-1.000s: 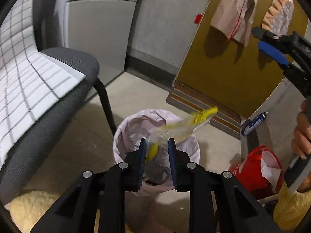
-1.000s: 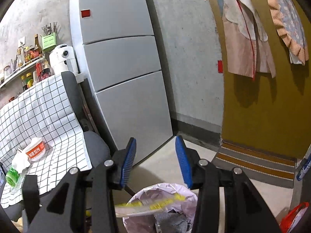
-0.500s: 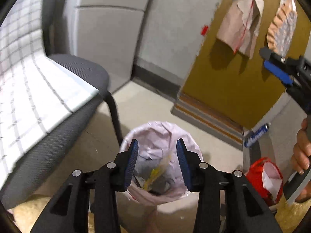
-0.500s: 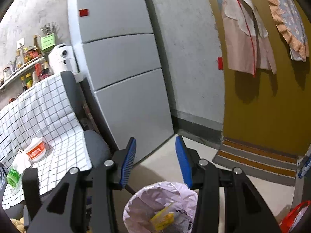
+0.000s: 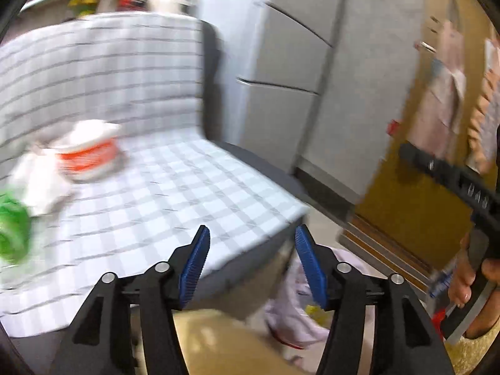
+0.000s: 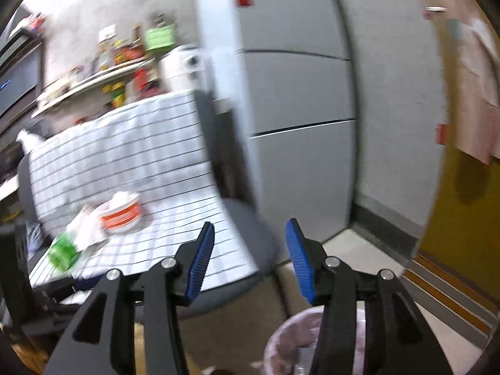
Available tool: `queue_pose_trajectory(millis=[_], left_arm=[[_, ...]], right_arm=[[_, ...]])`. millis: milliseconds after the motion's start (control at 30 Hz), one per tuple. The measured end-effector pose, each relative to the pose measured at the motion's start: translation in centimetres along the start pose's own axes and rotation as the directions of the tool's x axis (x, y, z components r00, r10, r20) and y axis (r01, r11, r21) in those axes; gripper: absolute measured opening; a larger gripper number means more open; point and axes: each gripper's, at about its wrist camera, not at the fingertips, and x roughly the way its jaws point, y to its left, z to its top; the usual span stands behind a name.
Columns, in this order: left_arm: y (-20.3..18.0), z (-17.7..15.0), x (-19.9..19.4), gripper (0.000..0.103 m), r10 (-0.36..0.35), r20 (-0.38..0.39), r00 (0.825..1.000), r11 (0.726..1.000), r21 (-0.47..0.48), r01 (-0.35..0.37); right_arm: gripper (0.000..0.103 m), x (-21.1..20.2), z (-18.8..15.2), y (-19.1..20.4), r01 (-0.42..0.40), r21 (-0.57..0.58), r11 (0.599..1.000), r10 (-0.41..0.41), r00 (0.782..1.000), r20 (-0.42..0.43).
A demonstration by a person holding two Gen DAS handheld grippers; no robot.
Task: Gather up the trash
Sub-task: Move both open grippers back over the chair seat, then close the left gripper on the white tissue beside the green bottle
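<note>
Above the checked chair seat (image 5: 193, 193), both hand-held grippers, left (image 5: 251, 262) and right (image 6: 250, 256), empty, jaws opening.

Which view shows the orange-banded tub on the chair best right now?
The right wrist view: the tub is fairly sharp, its band visible, beside white paper. In the left wrist view it looks larger but heavily motion-blurred.

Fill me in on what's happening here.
A person is collecting trash with a handheld gripper in each hand. Both the left gripper and the right gripper hold nothing, and their jaws are opening. They point toward the checked cloth on the chair, where an orange-and-white tub, white paper and a green item lie. The lined bin stands on the floor below.
</note>
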Motion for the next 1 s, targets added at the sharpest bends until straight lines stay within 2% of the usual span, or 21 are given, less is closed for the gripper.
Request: queue_pose_trajectory(millis=[67, 167, 267, 333, 533, 633, 767, 833, 967, 1000], left_arm=[[2.4, 0.2, -1.4, 0.066, 0.061, 0.023, 0.998, 0.997, -0.039, -0.060], [6.4, 0.4, -3.5, 0.068, 0.174, 0.052, 0.983, 0.982, -0.086, -0.169], [10.2, 0.5, -5.2, 0.068, 0.282, 0.066, 0.957, 0.953, -0.134, -0.271], [12.3, 0.6, -6.0, 0.068, 0.329, 0.065, 0.942, 0.934, -0.168, -0.315], [17.3, 1.3, -6.6, 0.068, 0.426, 0.056, 0.903, 0.885, -0.231, -0.403], [19.1, 1.8, -6.2, 0.068, 0.449, 0.047, 0.892, 0.872, -0.241, -0.427], [21.7, 2.5, -5.1, 0.067, 0.485, 0.026, 0.874, 0.850, -0.250, -0.464], [23.1, 2.9, -4.5, 0.067, 0.488, 0.014, 0.873, 0.845, -0.259, -0.469], [23.7, 3.5, -2.9, 0.067, 0.432, -0.001, 0.902, 0.880, -0.218, -0.422], [23.2, 3.8, -2.1, 0.067, 0.409, -0.003, 0.913, 0.896, -0.189, -0.402]], right_arm=[[0.048, 1.6, 0.1, 2.3, -0.057, -0.027, 0.998, 0.056, 0.998, -0.024], [0.048, 3.7, 0.3, 5.5, -0.123, -0.062, 0.990, 0.120, 0.991, -0.052], [0.049, 6.0, 0.6, 8.7, -0.191, -0.088, 0.978, 0.184, 0.979, -0.083], [0.049, 7.8, 0.8, 11.0, -0.222, -0.114, 0.968, 0.211, 0.972, -0.104], [0.047, 13.3, 1.9, 16.2, -0.280, -0.162, 0.946, 0.254, 0.953, -0.164], [0.030, 16.5, 2.5, 18.7, -0.298, -0.173, 0.939, 0.264, 0.945, -0.191], [0.027, 20.6, 3.1, 21.3, -0.312, -0.174, 0.934, 0.271, 0.937, -0.222], [0.027, 22.6, 3.3, 22.4, -0.317, -0.165, 0.934, 0.274, 0.932, -0.237], [0.028, 25.7, 3.5, 23.3, -0.306, -0.133, 0.943, 0.266, 0.930, -0.253], [0.028, 26.2, 3.7, 23.3, -0.307, -0.118, 0.944, 0.271, 0.929, -0.251]])
